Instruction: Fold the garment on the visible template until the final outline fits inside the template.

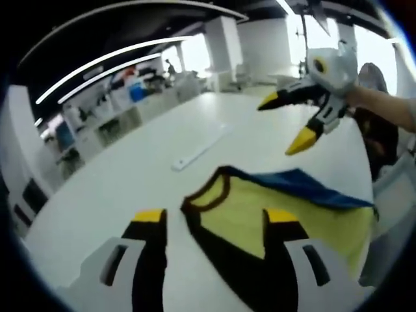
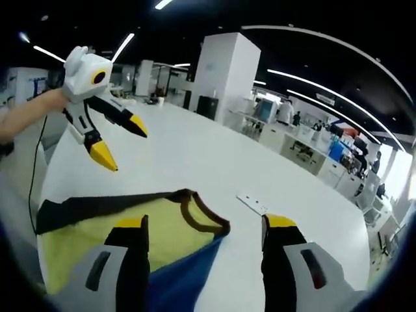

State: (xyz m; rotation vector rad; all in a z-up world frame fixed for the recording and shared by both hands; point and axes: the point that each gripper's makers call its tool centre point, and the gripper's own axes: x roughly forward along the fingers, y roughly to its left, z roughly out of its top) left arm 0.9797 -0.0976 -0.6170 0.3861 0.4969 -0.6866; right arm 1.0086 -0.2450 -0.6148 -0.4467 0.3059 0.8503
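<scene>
A yellow garment (image 1: pixel 240 211) with a dark brown neckline and a blue part (image 1: pixel 305 182) folded over it lies on the white table (image 1: pixel 117 175). My left gripper (image 1: pixel 215 218) hovers open above its collar, nothing between the jaws. My right gripper (image 1: pixel 285 123) hangs open in the air beyond the garment, held by a hand. From the right gripper view, the garment (image 2: pixel 166 227) lies under my open right gripper (image 2: pixel 205 222), blue part (image 2: pixel 188 276) nearest. The left gripper (image 2: pixel 122 144) floats open at the upper left.
A flat white strip (image 1: pixel 198 148) lies on the table beyond the collar, also visible as the strip (image 2: pixel 252 203) in the right gripper view. A dark chair (image 1: pixel 383 140) stands at the table's edge. Office desks and a white column (image 2: pixel 224 71) lie further off.
</scene>
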